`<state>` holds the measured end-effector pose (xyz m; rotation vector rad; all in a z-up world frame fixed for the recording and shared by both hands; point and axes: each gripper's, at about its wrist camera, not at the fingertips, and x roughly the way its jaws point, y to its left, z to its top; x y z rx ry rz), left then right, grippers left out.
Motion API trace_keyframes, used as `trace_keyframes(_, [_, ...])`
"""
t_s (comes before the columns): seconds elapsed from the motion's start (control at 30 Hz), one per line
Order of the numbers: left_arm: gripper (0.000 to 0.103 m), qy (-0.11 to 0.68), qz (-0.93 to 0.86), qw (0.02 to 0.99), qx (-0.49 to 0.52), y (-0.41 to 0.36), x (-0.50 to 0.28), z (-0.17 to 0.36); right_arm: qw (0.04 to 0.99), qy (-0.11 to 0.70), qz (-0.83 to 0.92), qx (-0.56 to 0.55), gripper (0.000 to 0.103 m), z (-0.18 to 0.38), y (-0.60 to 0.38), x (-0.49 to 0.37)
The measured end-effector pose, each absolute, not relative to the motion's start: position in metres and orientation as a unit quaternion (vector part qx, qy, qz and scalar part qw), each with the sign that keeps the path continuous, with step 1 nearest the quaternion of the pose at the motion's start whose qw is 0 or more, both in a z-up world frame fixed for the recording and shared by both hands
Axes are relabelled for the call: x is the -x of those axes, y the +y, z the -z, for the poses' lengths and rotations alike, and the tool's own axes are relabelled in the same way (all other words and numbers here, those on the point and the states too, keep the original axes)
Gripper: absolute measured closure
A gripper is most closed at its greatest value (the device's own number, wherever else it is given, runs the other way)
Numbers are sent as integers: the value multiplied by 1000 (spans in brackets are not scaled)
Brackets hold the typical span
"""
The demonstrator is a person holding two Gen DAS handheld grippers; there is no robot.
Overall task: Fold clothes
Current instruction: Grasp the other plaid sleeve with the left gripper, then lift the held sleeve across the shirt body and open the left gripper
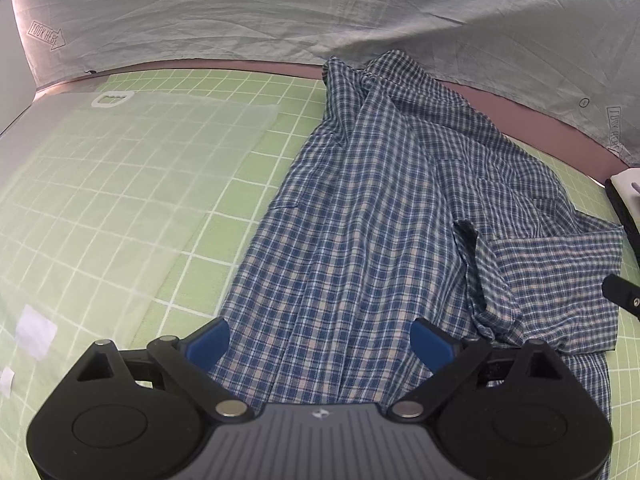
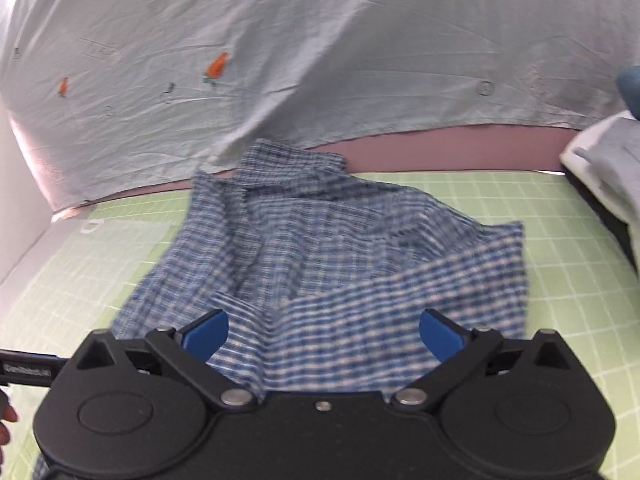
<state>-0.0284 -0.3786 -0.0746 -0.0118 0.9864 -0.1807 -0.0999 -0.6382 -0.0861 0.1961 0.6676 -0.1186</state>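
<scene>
Left gripper (image 1: 320,346): low over the near hem of the plaid shirt (image 1: 360,240), at the bottom centre of the left wrist view. Its blue fingertips (image 1: 210,342) are spread wide with nothing between them; whether they touch the cloth cannot be told.

Right gripper (image 2: 324,338): at the bottom centre of the right wrist view, over the shirt's near edge. Jaws likewise wide apart, gripping nothing. This view is motion-blurred, so fine contact is not readable.

The shirt lies rumpled on the green grid mat (image 1: 248,92), running from the bottom centre of the left view to its upper right. One short sleeve (image 1: 560,280) is spread to the right of that frame.

Surroundings: a translucent sheet (image 1: 120,168) lies flat on the mat at the left of the left view, just beside the shirt. A pale printed cloth (image 1: 280,12) hangs across the top of both views. A pale bundle (image 2: 608,168) sits at the right edge of the right view. A fingertip (image 2: 6,416) shows at its lower left edge.
</scene>
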Motion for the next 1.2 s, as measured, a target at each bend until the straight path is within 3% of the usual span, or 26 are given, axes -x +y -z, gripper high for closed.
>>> trace_keyframes(0.3, [8,441,160,882,-36,-431,11,61,898,361,229,-103,0,120,-698,155])
trace_keyframes(0.37, [14,443,174,879,-36,-443,5,61,890,367,245,-111,0,125,-704,162])
trace_keyframes(0.5, [40,461,213,861,-33,-465,-7,66,880,374,265,-126,0,132,-716,167])
trace_keyframes(0.63, [83,481,247,841,-18,-478,-14,74,875,379,271,-127,0,135,-720,162])
trace_keyframes(0.8, [87,497,243,833,-24,-484,-21,84,873,389,267,-126,0,139,-720,157])
trace_keyframes(0.9, [100,506,241,827,-28,-488,-24,90,871,393,268,-125,0,140,-720,155])
trace_keyframes(1.2, [102,461,233,856,-25,-462,-28,56,871,400,261,-115,0,135,-708,156])
